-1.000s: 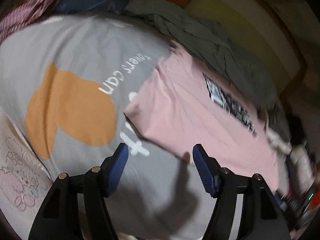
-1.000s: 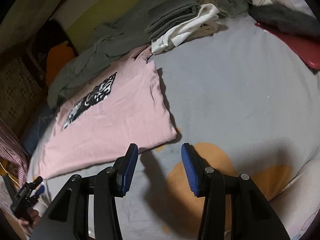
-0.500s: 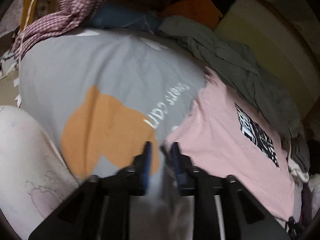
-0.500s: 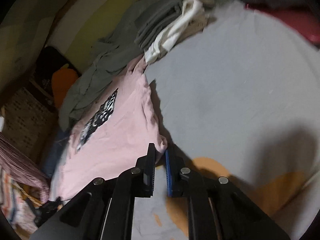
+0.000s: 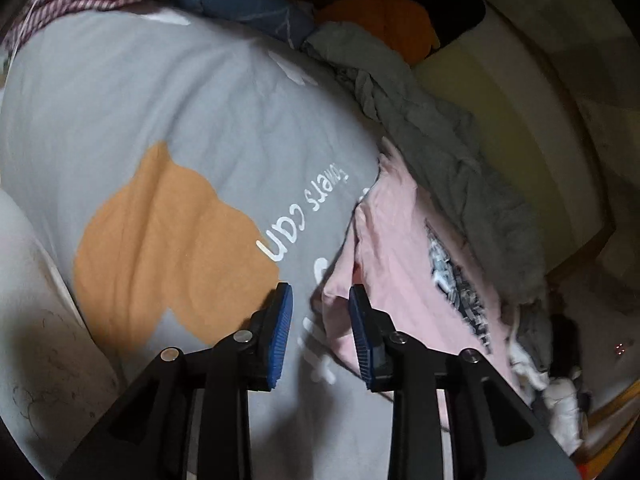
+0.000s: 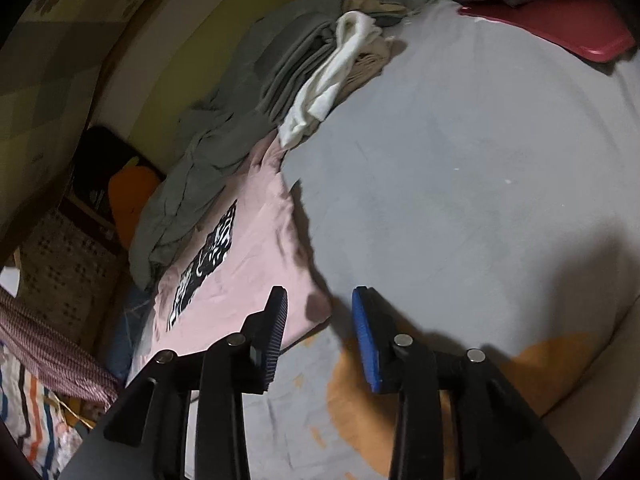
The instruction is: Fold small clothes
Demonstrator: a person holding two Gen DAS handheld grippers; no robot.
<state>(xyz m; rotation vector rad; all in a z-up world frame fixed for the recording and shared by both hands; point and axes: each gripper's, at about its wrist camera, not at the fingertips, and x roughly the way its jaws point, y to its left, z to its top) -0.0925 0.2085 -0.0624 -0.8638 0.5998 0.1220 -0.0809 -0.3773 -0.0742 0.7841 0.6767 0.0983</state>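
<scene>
The pink shirt lies flat on the grey bed cover (printed panel up). A grey garment pile borders its far edge. Left gripper fingers stand apart, empty, at one near corner; right gripper fingers, having just been opening, straddle the other.

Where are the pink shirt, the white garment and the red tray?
pink shirt (image 6: 256, 264), right wrist view, bare fabric beside the print
white garment (image 6: 332, 80), right wrist view, middle of the folded strip
red tray (image 6: 576, 28), right wrist view, top surface

Right of our right-hand jaws the grey bedsheet lies bare; crumpled grey clothes block beyond them.
</scene>
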